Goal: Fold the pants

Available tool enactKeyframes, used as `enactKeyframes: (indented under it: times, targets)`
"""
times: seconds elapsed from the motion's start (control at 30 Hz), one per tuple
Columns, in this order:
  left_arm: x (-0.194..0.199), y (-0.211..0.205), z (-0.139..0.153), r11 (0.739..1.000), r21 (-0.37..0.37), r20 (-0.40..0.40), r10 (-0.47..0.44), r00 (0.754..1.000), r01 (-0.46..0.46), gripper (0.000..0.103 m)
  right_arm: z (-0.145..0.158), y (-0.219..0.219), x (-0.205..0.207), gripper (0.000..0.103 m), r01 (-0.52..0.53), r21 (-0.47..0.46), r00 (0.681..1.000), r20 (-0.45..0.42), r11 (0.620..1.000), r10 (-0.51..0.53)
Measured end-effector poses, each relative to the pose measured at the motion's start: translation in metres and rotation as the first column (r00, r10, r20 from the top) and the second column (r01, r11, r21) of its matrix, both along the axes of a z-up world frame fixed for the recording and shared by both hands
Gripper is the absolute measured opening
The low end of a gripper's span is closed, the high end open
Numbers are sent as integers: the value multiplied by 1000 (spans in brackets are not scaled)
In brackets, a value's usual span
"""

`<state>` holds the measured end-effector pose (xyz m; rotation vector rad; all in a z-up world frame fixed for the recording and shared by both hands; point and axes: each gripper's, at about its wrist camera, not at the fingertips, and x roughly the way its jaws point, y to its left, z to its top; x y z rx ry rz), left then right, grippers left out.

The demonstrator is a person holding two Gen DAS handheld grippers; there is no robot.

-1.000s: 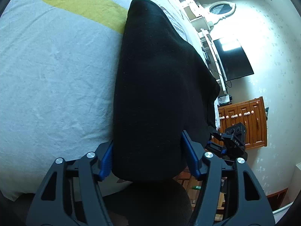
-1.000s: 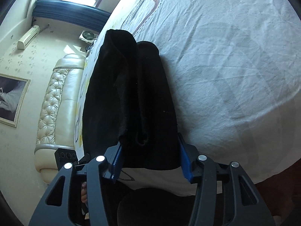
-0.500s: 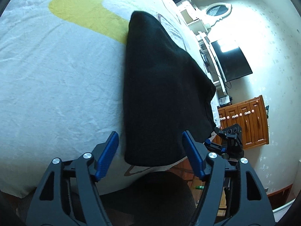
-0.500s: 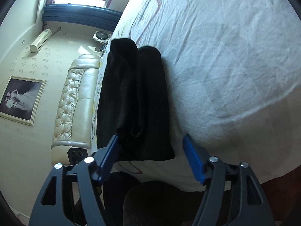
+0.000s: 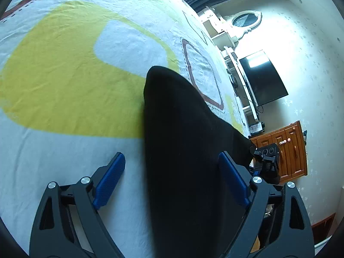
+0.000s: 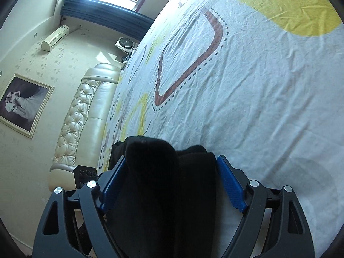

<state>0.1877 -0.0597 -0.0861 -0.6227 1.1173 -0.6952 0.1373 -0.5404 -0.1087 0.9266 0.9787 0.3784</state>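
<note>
The black pants [image 5: 185,142] lie folded into a long strip on the patterned bed sheet [image 5: 64,68]. In the left wrist view my left gripper [image 5: 172,180] is open, its blue pads apart, with the pants lying between them nearer the right pad [image 5: 233,182]. In the right wrist view my right gripper [image 6: 169,180] is open over the other end of the pants [image 6: 163,182], a thick layered fold that fills the gap between the blue pads. The other gripper [image 5: 267,161] shows at the strip's far end.
The bed sheet [image 6: 258,86] is white with yellow and brown shapes. A tufted cream headboard [image 6: 75,124] stands at the left of the right wrist view. A TV [image 5: 263,77] and a wooden cabinet [image 5: 286,150] stand beyond the bed's edge.
Both grippers opened and let go of the pants, then moved forward over the bed along the folded strip, which now lies shorter ahead of each camera.
</note>
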Motion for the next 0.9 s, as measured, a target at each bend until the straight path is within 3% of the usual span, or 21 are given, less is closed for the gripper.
enactKeyframes:
  times: [0.1,0.13,0.17,0.2,0.27,0.4,0.53,0.9]
  targets:
    - [10,-14,-2,1000,-6,-13,0,1000,0,88,-2,4,0,79,-13,-6,1000,11,1000,13]
    - [10,-19,-2,1000,8,-7,-5,1000,5,88,-2,6,-1,73,-19,-33,1000,3,999,19]
    - [10,-24,-1,999,36,7,-12,1000,12,86,-4,7,-2,55,-20,-57,1000,-18,998,19]
    - [9,-30,0,997,77,27,-22,999,20,71,-5,7,-3,51,-10,-59,1000,-28,998,8]
    - [8,-37,0,986,162,56,-44,997,34,56,-6,6,-6,48,7,-45,1000,-14,999,-7]
    - [6,-36,2,978,208,74,-29,997,13,42,-7,2,-10,47,28,-39,1000,-7,999,-28]
    - [4,-38,8,969,245,90,-23,996,0,38,-6,2,-11,47,34,-38,999,-6,999,-34]
    - [7,-34,14,968,250,86,-5,996,-16,34,-4,7,-9,47,49,-44,999,-5,998,-49]
